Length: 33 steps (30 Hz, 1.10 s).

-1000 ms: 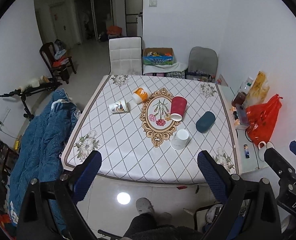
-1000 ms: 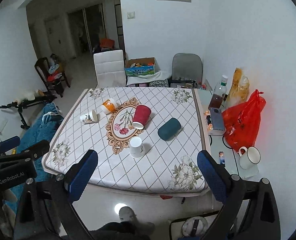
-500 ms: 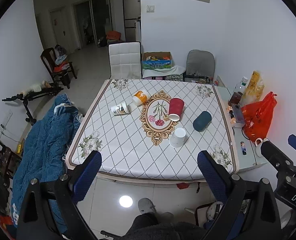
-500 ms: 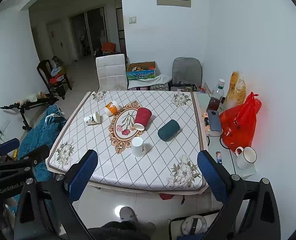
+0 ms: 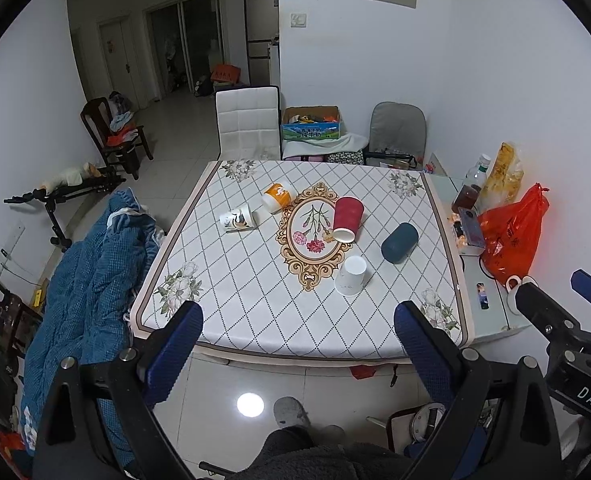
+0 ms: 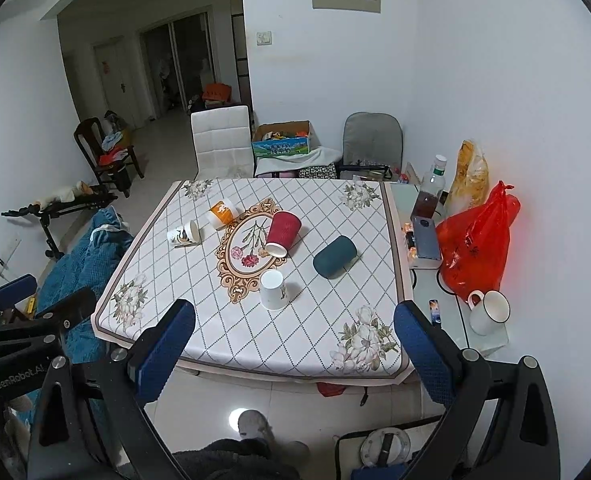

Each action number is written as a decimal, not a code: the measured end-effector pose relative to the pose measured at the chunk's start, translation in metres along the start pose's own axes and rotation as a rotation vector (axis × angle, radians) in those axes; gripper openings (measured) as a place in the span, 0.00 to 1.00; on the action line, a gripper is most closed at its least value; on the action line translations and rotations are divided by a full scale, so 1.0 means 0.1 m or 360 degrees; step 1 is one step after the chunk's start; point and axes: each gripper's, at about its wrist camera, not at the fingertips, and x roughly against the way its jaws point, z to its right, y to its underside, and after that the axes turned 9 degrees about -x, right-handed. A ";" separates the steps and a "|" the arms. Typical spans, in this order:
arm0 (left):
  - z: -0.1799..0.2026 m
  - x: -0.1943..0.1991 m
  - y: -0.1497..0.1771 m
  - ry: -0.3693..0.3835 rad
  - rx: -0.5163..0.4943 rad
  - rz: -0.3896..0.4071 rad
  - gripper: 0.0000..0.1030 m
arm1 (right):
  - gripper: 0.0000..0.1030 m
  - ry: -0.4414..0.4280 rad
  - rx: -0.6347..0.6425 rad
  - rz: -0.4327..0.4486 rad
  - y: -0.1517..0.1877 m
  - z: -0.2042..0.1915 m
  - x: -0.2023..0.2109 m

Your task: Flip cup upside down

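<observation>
- Desk (image 5: 255,312): square, covered in a white cloth with a diamond grid, flower corners and an ornate oval medallion (image 5: 313,236) at centre.
- Five cups on it. White cup (image 5: 350,275) stands mouth down at the medallion's near edge. Red cup (image 5: 347,219), dark teal cup (image 5: 400,241), orange cup (image 5: 277,197) and printed white cup (image 5: 237,219) lie on their sides.
- Left tongs (image 5: 298,344): spread wide, holding nothing, well short of the desk. Right tongs (image 6: 294,350): likewise spread and holding nothing.
- Room: white walls, pale tiled floor, white chair (image 5: 247,122) and grey chair (image 5: 397,128) at the far side, blue quilt (image 5: 83,292) to the left.
- Side shelf on the right carries a red plastic bag (image 6: 475,244), bottle (image 6: 429,194) and white mug (image 6: 489,312).
- Writing: "DAS" on one tool body, "GenRobot.AI" on the other; the cardboard box (image 5: 311,126) bears print too small to read.
</observation>
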 end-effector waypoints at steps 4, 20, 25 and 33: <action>0.01 0.05 -0.01 -0.0004 0.0003 0.0011 0.95 | 0.98 -0.0005 0.0003 0.0000 0.00 0.00 -0.01; 0.00 0.09 -0.02 -0.0029 0.0024 0.0021 0.95 | 0.98 -0.0006 0.0009 -0.0011 0.00 -0.01 -0.02; 0.00 0.09 -0.02 -0.0045 0.0036 0.0028 0.95 | 0.98 -0.0009 0.0003 -0.0022 0.01 0.00 -0.02; 0.00 0.09 -0.02 -0.0045 0.0038 0.0028 0.95 | 0.98 -0.0016 0.0005 -0.0027 0.00 0.03 -0.03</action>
